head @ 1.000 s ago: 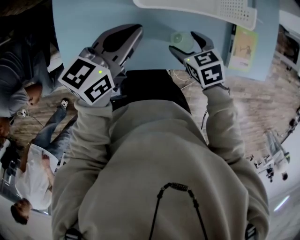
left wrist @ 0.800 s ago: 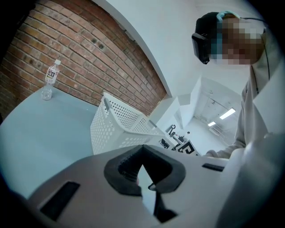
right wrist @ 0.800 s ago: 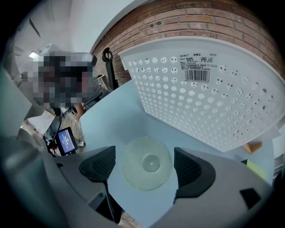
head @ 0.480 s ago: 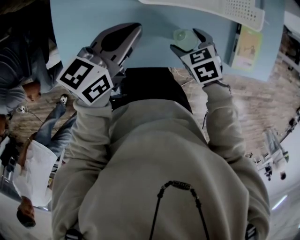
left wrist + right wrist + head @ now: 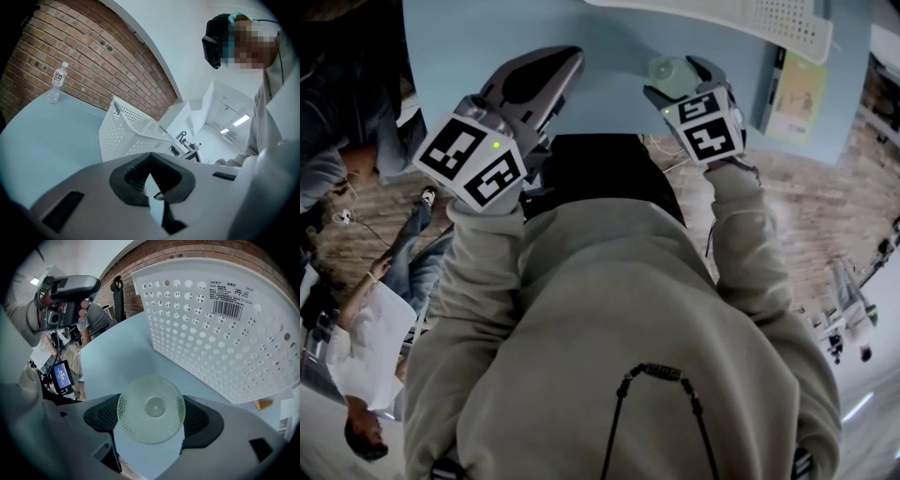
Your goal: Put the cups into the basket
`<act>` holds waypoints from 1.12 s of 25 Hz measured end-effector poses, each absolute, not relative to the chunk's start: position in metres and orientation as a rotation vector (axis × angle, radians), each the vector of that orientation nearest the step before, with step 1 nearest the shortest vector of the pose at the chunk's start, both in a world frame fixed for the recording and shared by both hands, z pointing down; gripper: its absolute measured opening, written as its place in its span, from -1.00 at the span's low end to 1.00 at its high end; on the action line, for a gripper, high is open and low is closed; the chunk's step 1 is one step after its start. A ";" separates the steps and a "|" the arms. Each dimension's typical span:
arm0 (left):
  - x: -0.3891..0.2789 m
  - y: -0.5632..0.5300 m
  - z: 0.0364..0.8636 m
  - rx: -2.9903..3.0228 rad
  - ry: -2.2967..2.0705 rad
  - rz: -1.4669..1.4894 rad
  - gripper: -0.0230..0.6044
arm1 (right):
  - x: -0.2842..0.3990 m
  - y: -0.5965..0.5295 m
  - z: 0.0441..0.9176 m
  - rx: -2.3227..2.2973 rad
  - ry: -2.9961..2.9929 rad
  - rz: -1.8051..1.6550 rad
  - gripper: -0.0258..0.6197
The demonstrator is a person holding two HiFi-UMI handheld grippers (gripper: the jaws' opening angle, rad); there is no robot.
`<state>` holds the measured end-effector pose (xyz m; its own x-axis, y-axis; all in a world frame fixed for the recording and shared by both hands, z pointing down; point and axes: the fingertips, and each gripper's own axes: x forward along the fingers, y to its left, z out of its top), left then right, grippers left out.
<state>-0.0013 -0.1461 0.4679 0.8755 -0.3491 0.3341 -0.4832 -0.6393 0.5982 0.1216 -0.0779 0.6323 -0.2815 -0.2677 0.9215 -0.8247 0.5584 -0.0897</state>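
A pale green, dimpled glass cup is held over the light blue table, with my right gripper shut on it. In the right gripper view the cup shows its round base between the two dark pads. The white perforated basket stands just beyond it, and its wall fills the upper right of that view. My left gripper hovers at the table's near edge, shut and with nothing in it. From it the basket lies ahead to the right.
A clear water bottle stands at the table's far end near the brick wall. A green booklet lies on the table right of the basket. People sit at the left on the floor side. A small lit screen is below the table edge.
My right gripper has carried the cup a little further forward and to the right, closer to the basket. The left gripper has hardly moved.
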 end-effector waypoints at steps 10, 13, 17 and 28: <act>0.000 -0.146 0.463 2.341 -0.590 0.242 -0.94 | 0.125 -0.078 0.633 0.886 -1.810 0.722 0.31; 0.001 -0.146 0.457 2.348 -0.588 0.241 -0.94 | 0.123 -0.080 0.626 0.889 -1.815 0.724 0.31; 0.002 -0.145 0.445 2.371 -0.585 0.234 -0.94 | 0.120 -0.081 0.613 0.895 -1.822 0.706 0.31; 0.010 -0.153 0.387 2.471 -0.594 0.231 -0.94 | 0.131 -0.079 0.556 0.923 -1.851 0.663 0.31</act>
